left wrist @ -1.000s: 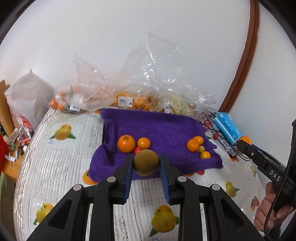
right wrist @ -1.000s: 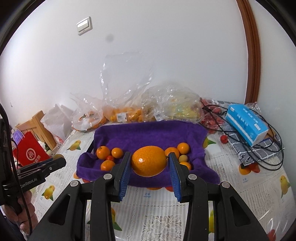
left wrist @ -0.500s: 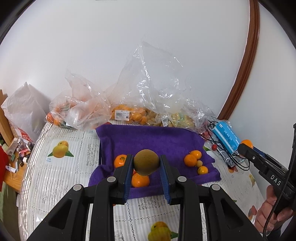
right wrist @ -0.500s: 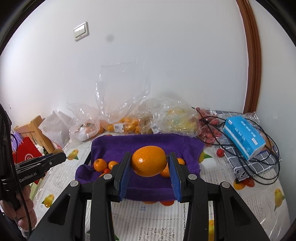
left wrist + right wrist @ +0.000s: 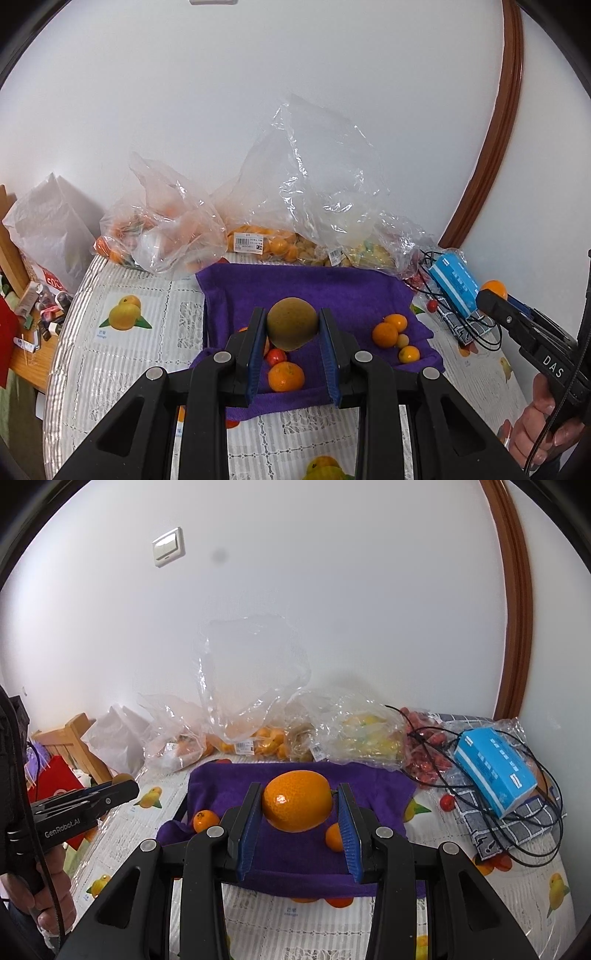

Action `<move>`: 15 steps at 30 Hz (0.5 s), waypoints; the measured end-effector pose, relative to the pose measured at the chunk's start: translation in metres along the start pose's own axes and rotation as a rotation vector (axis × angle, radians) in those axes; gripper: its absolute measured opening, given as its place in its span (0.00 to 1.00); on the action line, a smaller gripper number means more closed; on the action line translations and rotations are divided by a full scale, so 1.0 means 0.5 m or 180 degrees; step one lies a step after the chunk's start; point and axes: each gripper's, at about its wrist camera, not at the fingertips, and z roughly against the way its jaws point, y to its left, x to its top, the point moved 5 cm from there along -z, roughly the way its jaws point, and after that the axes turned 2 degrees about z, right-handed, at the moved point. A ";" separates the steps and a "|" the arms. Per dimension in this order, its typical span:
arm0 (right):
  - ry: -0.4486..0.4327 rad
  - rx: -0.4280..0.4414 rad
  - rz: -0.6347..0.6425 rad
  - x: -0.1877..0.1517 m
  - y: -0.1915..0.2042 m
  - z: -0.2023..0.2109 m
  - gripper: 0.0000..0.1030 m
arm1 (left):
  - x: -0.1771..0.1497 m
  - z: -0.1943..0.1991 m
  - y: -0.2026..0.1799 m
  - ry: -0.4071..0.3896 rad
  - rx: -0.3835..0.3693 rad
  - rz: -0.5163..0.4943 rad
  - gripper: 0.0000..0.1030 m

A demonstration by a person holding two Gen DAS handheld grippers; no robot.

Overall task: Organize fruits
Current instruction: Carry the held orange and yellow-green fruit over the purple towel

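Left claw [image 5: 292, 334] clamped on brownish-green round fruit [image 5: 292, 323], held above purple towel [image 5: 317, 288]. Right claw [image 5: 297, 814] clamped on large orange [image 5: 297, 800], also over the towel. Small oranges [image 5: 385, 334] lie on towel; bagged fruit [image 5: 258, 738] behind, against wall.

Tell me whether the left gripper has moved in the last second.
Yes. The left gripper, shut on the brown-green fruit, has risen and pulled back: the purple towel now sits lower and smaller in the left wrist view.
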 end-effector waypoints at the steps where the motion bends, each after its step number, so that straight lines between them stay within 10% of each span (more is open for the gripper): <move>1: 0.0001 0.0014 0.0007 0.002 0.002 -0.002 0.39 | 0.002 -0.001 0.001 -0.0002 0.0003 0.0004 0.26; 15: 0.0013 0.0098 0.0092 0.018 0.021 -0.033 0.38 | 0.017 -0.021 0.018 -0.0004 0.0041 0.0055 0.26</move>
